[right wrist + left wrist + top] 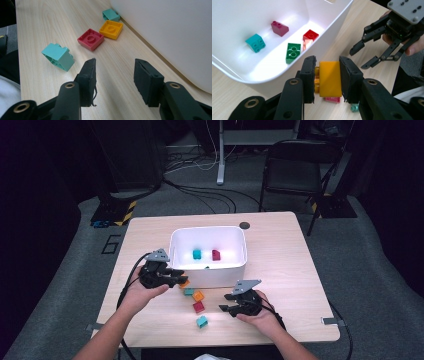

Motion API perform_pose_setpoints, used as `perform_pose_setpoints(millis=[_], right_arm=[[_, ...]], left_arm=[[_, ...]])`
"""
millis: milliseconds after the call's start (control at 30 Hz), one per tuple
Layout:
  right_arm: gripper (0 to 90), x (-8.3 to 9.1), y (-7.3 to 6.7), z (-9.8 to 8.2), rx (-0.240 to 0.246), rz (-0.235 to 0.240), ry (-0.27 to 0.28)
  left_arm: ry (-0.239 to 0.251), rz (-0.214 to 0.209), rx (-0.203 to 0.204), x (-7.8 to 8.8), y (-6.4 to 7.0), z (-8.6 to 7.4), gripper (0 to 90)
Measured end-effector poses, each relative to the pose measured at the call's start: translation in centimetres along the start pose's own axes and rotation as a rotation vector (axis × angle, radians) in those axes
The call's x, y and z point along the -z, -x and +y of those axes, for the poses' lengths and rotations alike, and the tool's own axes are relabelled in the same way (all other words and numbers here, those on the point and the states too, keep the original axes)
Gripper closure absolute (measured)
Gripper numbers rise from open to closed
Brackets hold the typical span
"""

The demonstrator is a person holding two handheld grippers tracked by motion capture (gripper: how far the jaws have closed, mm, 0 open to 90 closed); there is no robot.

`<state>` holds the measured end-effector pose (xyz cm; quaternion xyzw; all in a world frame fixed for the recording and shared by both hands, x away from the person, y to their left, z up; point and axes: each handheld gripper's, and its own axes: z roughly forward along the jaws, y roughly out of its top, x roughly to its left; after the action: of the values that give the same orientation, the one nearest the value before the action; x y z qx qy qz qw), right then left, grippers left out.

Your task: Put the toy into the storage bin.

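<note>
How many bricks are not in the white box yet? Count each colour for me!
teal bricks: 2
yellow bricks: 2, one of them clamped in the left gripper
red brick: 1
Total: 5

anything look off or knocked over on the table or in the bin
Nothing is damaged or spilled. Small oddities: the red brick and yellow brick on the table lie upside down, hollow side up, and the loose teal brick rests on its side.
</note>
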<state>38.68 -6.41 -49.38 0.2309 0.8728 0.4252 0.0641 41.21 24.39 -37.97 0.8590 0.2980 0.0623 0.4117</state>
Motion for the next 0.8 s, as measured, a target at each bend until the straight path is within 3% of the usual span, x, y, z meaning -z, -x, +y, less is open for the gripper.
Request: perform_pose_setpoints(millis=[467,800], right_arm=[[52.2,0.0,0.1,0.0,0.007,-0.002,0.001],[52.3,0.0,0.2,-0.1,0.012,-0.005,0.001]], left_arm=[[0.046,0.004,-0.013,0.0,-1.0,4.2,66.7],[0.053,0.015,-0.017,-1.7,-2.0,6.6,66.7]])
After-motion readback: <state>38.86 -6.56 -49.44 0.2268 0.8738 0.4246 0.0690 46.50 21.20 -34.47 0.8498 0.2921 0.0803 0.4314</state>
